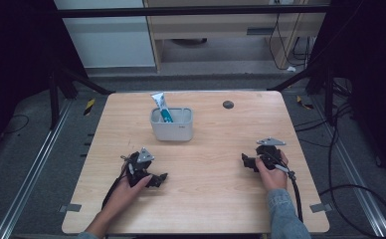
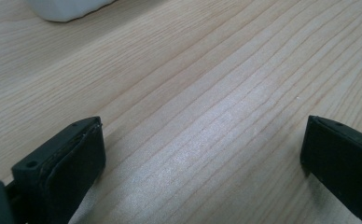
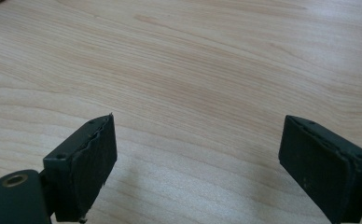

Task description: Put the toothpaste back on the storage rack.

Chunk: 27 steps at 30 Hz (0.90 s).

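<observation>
Both grippers rest low on the wooden table (image 1: 211, 199), jaws spread wide, nothing between them. Grey holder (image 1: 171, 125) stands well ahead, toward the far edge, a toothpaste tube (image 1: 161, 107) upright in it, long axis near vertical, leaning slightly left. From the holder, left gripper (image 1: 160, 178) lies nearer, just short of it and slightly left; right gripper (image 1: 245, 160) farther, off right. Left likely has the shorter reach.
</observation>
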### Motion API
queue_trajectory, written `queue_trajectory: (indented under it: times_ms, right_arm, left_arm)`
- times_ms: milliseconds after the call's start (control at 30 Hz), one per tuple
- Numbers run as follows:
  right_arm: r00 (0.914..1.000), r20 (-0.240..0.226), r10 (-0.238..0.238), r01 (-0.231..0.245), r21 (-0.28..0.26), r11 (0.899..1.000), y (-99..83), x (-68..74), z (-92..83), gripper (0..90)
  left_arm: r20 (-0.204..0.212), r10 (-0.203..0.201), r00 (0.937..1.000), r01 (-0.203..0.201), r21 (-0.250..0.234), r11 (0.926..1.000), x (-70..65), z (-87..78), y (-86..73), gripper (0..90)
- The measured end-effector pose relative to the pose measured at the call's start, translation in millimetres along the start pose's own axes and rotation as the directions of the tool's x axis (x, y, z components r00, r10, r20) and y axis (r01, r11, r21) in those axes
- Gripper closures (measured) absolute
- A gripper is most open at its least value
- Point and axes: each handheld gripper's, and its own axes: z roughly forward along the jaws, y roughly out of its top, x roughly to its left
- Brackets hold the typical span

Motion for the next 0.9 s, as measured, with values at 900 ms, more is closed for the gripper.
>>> queue_trajectory:
  times_ms: [900]
  right_arm:
    - [0.9989,0.026,0.04,-0.041,0.03,0.999,-3.1,-11.0,8.9,8.6]
  left_arm:
    - [0.0,0.0,1.0,0.0,0.0,1.0,0.0,0.0,0.0,0.0]
